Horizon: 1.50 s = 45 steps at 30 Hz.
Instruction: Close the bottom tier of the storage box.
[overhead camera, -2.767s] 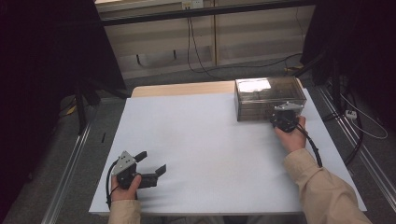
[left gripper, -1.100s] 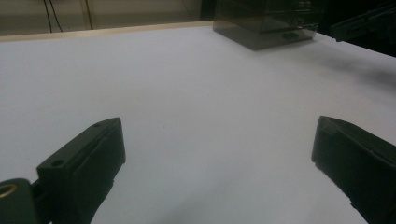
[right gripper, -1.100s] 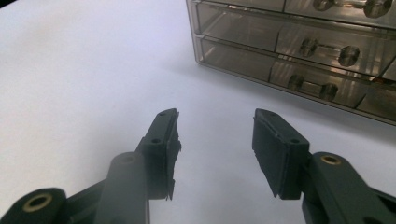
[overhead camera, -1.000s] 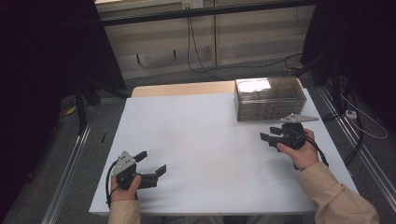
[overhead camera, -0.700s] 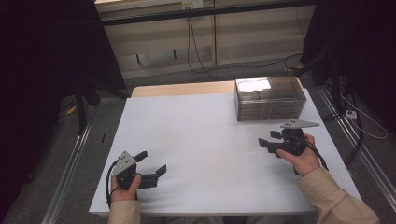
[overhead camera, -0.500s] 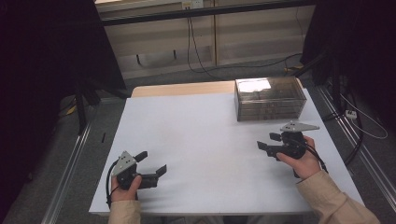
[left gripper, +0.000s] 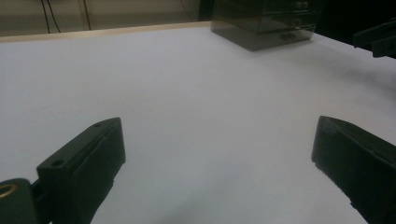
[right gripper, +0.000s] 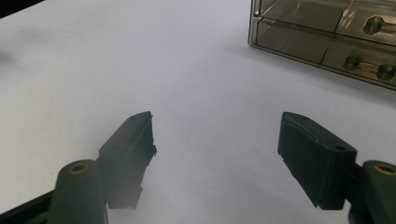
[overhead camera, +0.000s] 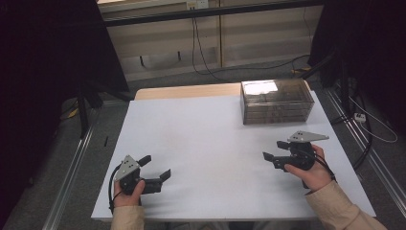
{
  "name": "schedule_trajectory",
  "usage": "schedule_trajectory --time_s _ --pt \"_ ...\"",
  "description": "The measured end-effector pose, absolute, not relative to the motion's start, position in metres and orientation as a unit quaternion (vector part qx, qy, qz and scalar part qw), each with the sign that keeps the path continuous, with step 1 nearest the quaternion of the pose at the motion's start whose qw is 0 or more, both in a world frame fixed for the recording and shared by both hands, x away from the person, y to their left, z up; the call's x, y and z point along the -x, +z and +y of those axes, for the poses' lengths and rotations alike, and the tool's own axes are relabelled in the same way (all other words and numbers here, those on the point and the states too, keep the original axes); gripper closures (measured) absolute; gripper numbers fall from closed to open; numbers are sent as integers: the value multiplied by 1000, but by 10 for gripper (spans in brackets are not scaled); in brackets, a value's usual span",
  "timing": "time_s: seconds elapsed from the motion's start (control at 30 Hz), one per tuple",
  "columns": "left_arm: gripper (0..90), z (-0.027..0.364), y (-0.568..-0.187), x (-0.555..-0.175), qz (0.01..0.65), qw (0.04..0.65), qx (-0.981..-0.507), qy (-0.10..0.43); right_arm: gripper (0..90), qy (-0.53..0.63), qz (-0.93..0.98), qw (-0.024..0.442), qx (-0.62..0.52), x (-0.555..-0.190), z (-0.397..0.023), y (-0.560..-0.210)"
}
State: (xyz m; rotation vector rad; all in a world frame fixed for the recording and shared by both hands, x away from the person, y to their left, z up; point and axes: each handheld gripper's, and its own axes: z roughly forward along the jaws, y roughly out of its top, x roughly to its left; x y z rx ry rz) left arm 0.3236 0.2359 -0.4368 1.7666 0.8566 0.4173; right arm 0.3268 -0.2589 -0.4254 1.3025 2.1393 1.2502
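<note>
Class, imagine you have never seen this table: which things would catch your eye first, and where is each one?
The smoky see-through drawer box stands at the far right of the white table, its small knobs facing the person. Nearer, the right hand-held gripper sits open in front of the box, apart from it, nothing between its jaws. At the near left edge, the left hand-held gripper rests open too.
</note>
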Motion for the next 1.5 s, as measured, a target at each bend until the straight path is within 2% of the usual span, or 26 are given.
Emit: schedule_trajectory --time_s 0.7,1.5 --pt "28 236 -436 -323 360 538 -742 175 197 446 754 163 -453 -305 -264 -428" --pt "28 236 -437 -322 361 538 -742 174 178 446 753 162 -455 -292 -278 -434"
